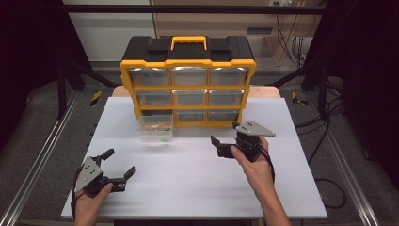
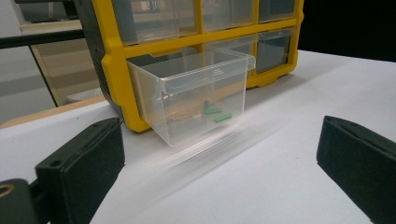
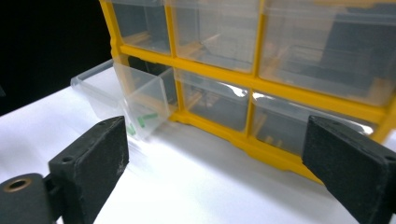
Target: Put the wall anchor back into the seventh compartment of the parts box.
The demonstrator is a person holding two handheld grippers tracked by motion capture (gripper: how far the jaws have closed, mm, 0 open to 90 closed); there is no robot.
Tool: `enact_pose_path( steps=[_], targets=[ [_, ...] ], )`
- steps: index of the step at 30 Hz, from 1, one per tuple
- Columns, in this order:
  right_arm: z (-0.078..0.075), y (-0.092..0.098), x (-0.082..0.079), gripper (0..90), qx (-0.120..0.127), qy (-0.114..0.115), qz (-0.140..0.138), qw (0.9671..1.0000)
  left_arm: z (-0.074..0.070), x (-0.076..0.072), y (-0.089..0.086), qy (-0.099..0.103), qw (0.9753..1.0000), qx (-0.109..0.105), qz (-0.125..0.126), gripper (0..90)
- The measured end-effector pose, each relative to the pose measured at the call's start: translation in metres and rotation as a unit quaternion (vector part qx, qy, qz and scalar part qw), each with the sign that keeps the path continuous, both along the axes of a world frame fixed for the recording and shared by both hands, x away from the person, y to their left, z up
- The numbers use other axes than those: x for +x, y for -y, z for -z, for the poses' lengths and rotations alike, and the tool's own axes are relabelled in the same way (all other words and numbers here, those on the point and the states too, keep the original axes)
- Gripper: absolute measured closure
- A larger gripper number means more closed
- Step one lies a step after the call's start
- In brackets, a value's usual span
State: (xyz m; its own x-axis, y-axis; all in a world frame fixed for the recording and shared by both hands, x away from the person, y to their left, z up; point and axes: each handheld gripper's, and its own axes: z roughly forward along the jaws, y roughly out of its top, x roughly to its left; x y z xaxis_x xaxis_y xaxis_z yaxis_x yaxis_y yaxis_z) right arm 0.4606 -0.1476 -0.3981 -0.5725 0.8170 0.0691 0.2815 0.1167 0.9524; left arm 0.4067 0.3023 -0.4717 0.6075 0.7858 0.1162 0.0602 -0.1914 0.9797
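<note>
The clear plastic drawer (image 1: pixel 155 128) sticks out of the yellow organiser's (image 1: pixel 188 84) bottom-left slot, resting on the table (image 1: pixel 197 174). It looks light, thin-walled and slippery; its front lip seems the best hold. Both the left gripper (image 1: pixel 118 167) and the right gripper (image 1: pixel 225 136) have fingers apart, holding nothing

Bright even overhead light on the white table (image 1: pixel 197 183), dark surroundings, streaky motion blur, soft glare on clear drawers (image 3: pixel 219 32)

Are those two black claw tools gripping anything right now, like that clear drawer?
No. The left gripper and right gripper both have open jaws, holding nothing. The pulled-out clear drawer sits untouched.
</note>
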Motion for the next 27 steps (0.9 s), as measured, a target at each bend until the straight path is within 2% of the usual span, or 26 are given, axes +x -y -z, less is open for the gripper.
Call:
enact_pose_path(
  steps=[4,8,16,27],
  targets=[
    [0.009,0.015,-0.01,7.9,-0.004,0.012,0.006,0.9999,0.0,-0.001,0.0,0.0,1.0,-0.002,0.001,0.6],
    [0.017,0.032,-0.019,7.1,-0.019,0.021,0.012,0.9995,0.001,-0.001,0.0,-0.002,1.0,-0.001,0.001,0.6],
    [0.031,0.065,-0.037,6.8,-0.014,0.024,0.027,0.9992,0.0,-0.003,0.0,-0.002,1.0,0.002,0.005,0.5],
    [0.053,0.094,-0.058,7.2,-0.002,0.026,0.051,0.9984,0.001,-0.003,-0.003,-0.006,1.0,0.001,0.001,0.5]
  ],
)
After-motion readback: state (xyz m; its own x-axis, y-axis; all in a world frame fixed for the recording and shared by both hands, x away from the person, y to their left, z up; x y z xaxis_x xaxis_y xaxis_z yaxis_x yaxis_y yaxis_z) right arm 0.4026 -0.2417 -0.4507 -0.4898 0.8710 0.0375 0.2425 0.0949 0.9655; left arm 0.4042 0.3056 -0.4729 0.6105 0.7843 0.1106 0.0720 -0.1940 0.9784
